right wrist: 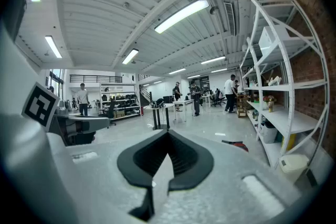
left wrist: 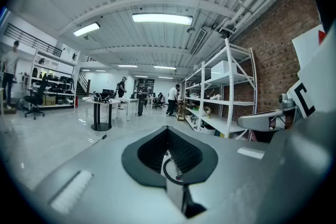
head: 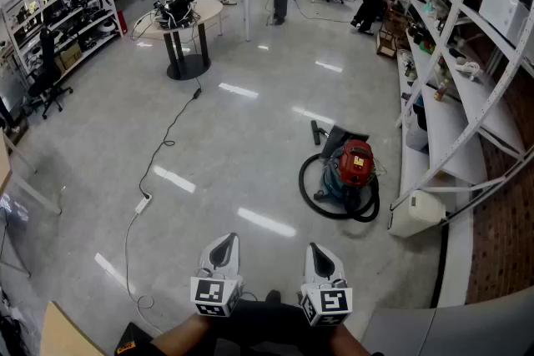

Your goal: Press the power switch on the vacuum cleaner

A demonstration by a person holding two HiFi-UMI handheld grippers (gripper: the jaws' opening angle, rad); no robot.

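- The step in hand appears to be the approach: the vacuum cleaner (head: 355,171) sits on the floor (head: 234,146) well ahead of both pairs of jaws and off to their right, next to a shelf rack (head: 450,121). Neither gripper is near it.
- To do this well, I would close in on the machine first. Then lower one gripper over its red top (head: 357,161), where the switch most likely is. From here the switch is too small to pick out.
- The right gripper (head: 319,251) looks the better choice, since the vacuum cleaner lies more to its side. In the right gripper view a sliver of red shows low and to the right of the jaw tips.
- Closed tips make a firm, narrow point for pressing, so the jaws need no opening. The black hose (head: 334,208) coils round the base and is best avoided on the way down.
- The left gripper (left wrist: 168,129) has its jaws together at the tips. Nothing is held and nothing is touched, and only open floor lies beyond them.
- The right gripper's (right wrist: 168,135) jaws also meet at the tips, with nothing held or touched.
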